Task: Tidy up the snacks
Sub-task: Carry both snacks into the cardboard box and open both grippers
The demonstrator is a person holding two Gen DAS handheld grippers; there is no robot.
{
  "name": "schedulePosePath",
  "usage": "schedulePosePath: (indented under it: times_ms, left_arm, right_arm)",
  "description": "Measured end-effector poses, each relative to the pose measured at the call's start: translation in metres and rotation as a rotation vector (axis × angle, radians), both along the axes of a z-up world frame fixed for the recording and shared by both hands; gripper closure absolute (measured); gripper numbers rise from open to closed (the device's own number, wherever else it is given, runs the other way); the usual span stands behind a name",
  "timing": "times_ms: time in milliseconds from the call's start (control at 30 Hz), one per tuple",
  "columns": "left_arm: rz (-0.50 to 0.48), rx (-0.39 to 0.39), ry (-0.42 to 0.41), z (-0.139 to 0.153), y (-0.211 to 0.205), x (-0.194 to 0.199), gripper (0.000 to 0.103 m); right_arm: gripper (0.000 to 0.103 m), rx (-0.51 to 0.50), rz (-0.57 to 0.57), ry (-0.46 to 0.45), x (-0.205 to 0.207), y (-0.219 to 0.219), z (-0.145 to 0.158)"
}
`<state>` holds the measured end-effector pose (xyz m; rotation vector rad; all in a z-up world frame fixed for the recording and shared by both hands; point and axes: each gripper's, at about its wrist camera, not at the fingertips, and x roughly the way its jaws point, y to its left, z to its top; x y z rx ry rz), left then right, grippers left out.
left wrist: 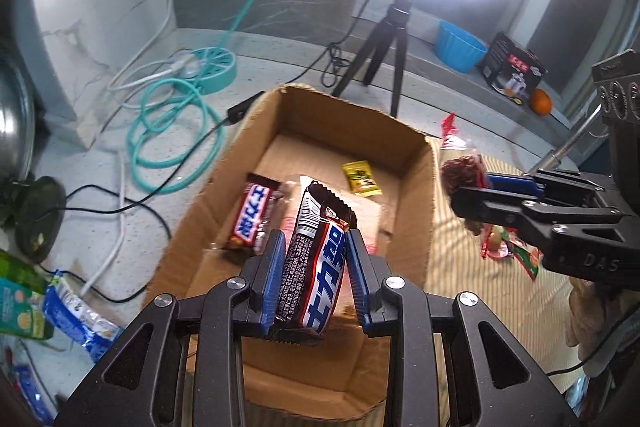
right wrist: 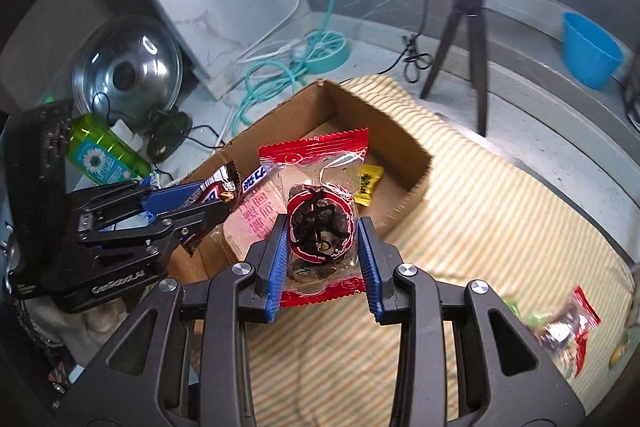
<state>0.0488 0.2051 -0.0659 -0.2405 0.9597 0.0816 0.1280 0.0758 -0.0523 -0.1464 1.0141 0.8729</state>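
Observation:
My left gripper (left wrist: 316, 247) is shut on a brown Snickers bar (left wrist: 316, 263) and holds it upright over the open cardboard box (left wrist: 416, 203). A second Snickers bar (left wrist: 254, 215), a pink packet and a small yellow candy (left wrist: 361, 178) lie in the box. My right gripper (right wrist: 323, 239) is shut on a red-edged clear packet of dark dried fruit (right wrist: 320, 219), just above the box's near right rim (right wrist: 416, 187). The left gripper shows in the right wrist view (right wrist: 192, 205) at the left, the right gripper in the left wrist view (left wrist: 468, 195) at the right.
The box stands on a striped cloth (right wrist: 500, 227). Loose snacks lie on the cloth at the right (right wrist: 568, 327) and on the counter at the left (left wrist: 76, 311). A ring light tripod (left wrist: 384, 47), teal hose (left wrist: 176, 131), blue tub (left wrist: 460, 47), pot lid (right wrist: 128, 71) and green bottle (right wrist: 104, 151) surround it.

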Motion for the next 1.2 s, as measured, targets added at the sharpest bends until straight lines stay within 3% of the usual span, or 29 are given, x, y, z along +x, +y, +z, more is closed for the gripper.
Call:
schedulePosePath:
  times_ms: [67,100,133,200,233,600,1200]
  left_arm:
    - [0.019,0.020,0.008,0.002,0.004,-0.003,0.073]
    - [0.036,0.033,0.001,0.004,0.006,-0.004,0.070]
    - [0.045,0.043,-0.003,0.006,0.006,-0.005,0.056]
    - [0.062,0.067,-0.018,0.011,0.009,-0.007,0.031]
    - [0.075,0.088,-0.033,0.015,0.009,-0.009,0.028]
    - [0.078,0.159,-0.084,0.033,0.004,-0.011,0.027]
    - [0.016,0.188,-0.125,0.046,-0.024,-0.007,0.027]
  right_arm:
    - [0.065,-0.017,0.009,-0.006,0.000,0.008,-0.002]
    - [0.055,-0.022,0.009,-0.013,0.001,0.012,-0.002]
    - [0.039,-0.022,0.007,-0.020,0.000,0.014,-0.001]
    - [0.025,-0.006,-0.002,-0.046,-0.001,0.013,0.004]
    - [0.021,-0.003,-0.008,-0.060,-0.002,0.013,0.006]
    - [0.010,-0.020,-0.044,-0.129,-0.007,-0.011,0.023]
    - [0.009,-0.003,-0.204,-0.139,0.001,-0.087,0.034]
